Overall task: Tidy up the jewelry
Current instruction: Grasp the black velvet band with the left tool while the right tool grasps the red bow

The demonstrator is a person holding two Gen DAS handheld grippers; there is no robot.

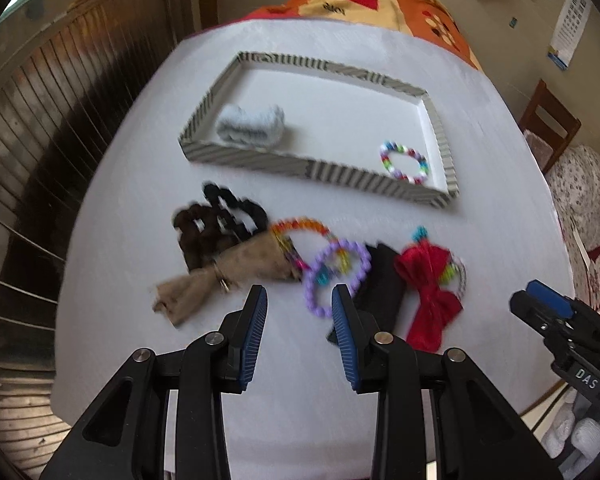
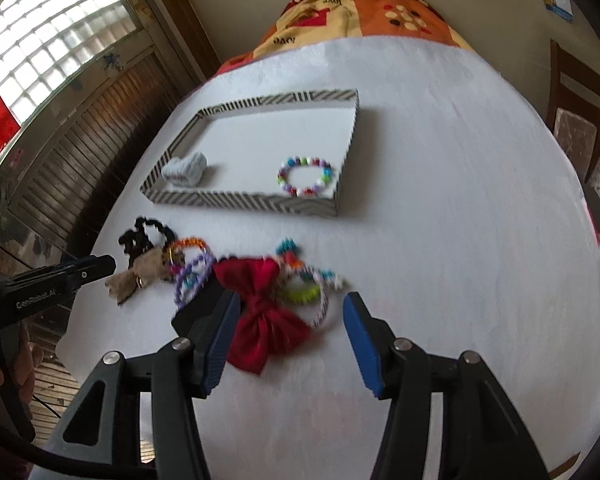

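Both views are blurred, and fine detail in the heap of jewelry is lost. Left hand-held gripper (image 1: 299, 300) is held with its jaws apart and nothing between them, pointed down at the white worktop (image 1: 480, 240) just short of the purple bead bracelet (image 1: 336, 276). Right hand-held gripper (image 2: 290, 314) is held wider, with nothing gripped; the red bow (image 2: 266, 316) lies below the gap, its left part hidden behind the left finger. A black piece (image 2: 198, 312) beside the bow is largely covered and cannot be identified. Only the left wrist view shows the tan fabric bundle (image 1: 220, 276) and dark scrunchies (image 1: 216, 220) clearly; the right wrist view alone shows the green and striped bands (image 2: 312, 296) beyond the bow. Farther off, the striped tray (image 1: 244, 160) holds a pale rolled cloth (image 1: 250, 126) and a multicoloured bead bracelet (image 1: 404, 162), well apart. A hand is partly seen, cut off at the right wrist view's left edge.
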